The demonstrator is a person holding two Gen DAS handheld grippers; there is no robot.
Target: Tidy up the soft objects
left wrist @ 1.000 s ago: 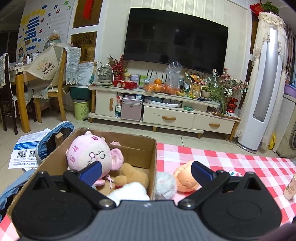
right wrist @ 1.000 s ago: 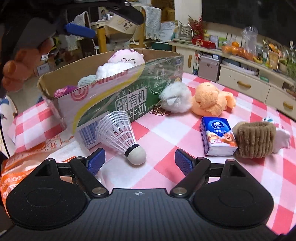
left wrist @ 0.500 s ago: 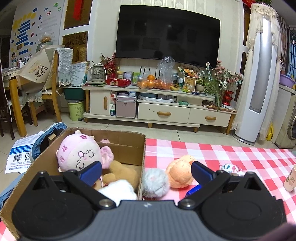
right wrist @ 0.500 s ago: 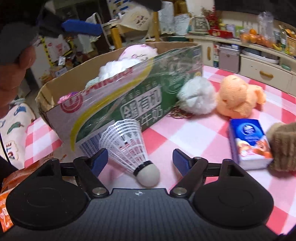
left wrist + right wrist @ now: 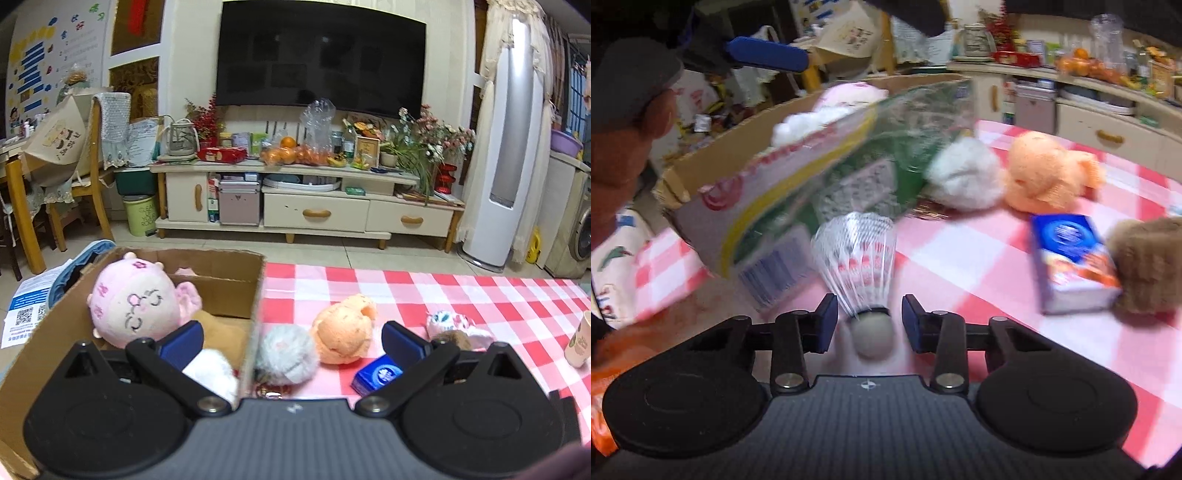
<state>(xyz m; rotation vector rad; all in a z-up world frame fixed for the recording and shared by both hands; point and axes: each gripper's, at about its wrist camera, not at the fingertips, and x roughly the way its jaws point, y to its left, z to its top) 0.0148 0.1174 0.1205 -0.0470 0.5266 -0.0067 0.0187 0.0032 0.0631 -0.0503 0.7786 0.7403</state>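
Checked tablecloth (image 5: 461, 291): cardboard box (image 5: 229, 291), orange plush (image 5: 341, 332), shuttlecock (image 5: 862, 266).

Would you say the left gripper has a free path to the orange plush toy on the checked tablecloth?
Probably yes: the left gripper is open, and the orange plush toy lies uncovered ahead, though the grey pom-pom beside it may get nudged.

Motion blur smears the print on the cardboard box (image 5: 798, 192) beyond the right gripper's jaws, and the shuttlecock (image 5: 862, 266) between them is soft-edged. Behind the left gripper's jaws, the white plush (image 5: 214, 373) and blue tissue pack (image 5: 378, 374) are partly hidden.
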